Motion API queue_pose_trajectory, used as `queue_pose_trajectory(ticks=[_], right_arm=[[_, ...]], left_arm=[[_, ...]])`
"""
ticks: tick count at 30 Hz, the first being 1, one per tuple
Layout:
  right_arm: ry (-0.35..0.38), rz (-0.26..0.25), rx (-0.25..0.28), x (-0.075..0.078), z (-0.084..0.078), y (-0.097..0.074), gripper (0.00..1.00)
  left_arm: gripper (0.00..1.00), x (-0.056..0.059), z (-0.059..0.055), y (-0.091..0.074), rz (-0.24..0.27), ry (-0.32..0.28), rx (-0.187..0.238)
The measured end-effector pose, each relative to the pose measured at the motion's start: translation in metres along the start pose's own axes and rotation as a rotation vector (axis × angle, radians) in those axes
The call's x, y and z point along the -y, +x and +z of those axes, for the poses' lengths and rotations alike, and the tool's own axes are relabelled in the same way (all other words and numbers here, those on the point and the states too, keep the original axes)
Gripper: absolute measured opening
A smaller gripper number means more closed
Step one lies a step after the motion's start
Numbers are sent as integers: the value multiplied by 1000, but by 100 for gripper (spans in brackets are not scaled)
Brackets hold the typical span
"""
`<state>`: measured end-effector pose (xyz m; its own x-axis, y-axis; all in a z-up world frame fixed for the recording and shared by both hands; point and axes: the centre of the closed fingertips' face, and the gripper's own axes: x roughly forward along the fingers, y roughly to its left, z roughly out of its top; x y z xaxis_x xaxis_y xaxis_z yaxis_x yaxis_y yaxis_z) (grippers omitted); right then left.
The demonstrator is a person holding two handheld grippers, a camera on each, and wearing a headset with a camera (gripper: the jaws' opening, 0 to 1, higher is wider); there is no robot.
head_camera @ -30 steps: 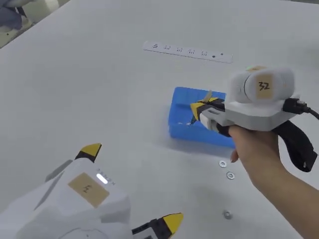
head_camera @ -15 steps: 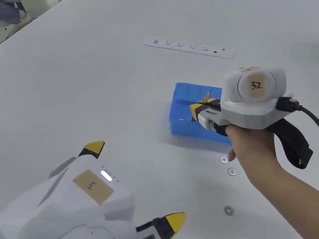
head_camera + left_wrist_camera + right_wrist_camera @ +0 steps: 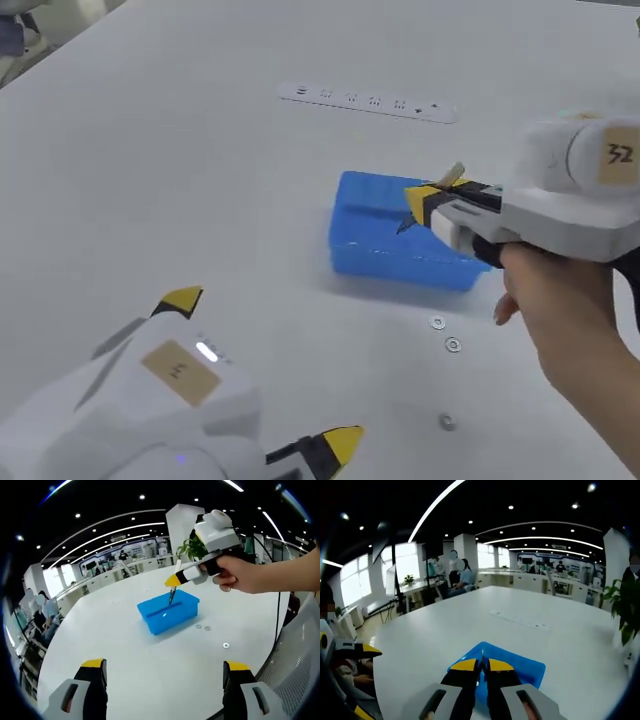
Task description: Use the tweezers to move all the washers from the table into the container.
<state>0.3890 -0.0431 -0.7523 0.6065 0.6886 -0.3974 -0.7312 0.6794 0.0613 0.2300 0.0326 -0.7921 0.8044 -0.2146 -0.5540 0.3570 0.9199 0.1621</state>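
Right gripper (image 3: 428, 202), jaws clamped on tweezers (image 3: 171, 598), draws back from the container (image 3: 365, 207) ahead; drop likely done, washers (image 3: 438, 322) remain. Left gripper (image 3: 163, 665) jaws apart.

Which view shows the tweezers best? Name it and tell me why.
The left gripper view: the tweezers hang side-on from the right tool, tips down over the blue container. The head view shows just a short dark tip below the yellow jaws; the right gripper view, a thin sliver between them.
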Motion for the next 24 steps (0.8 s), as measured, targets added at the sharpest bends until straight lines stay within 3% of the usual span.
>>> queue_pose_trajectory(ticks=[7,12,16,24], right_arm=[[6,-11,-3,-2,-6,-29,3],[-19,-30,-39,-1,-22,-41,3],[7,-27,-73,-3,-43,-42,3],[-35,-24,-152,0,-72,-29,3]], left_arm=[[99,-1,0,0,5,-1,2],[99,-3,-1,0,10,-4,-1],[99,-2,-1,0,8,-1,-3],[99,-3,-3,0,8,-4,-10]])
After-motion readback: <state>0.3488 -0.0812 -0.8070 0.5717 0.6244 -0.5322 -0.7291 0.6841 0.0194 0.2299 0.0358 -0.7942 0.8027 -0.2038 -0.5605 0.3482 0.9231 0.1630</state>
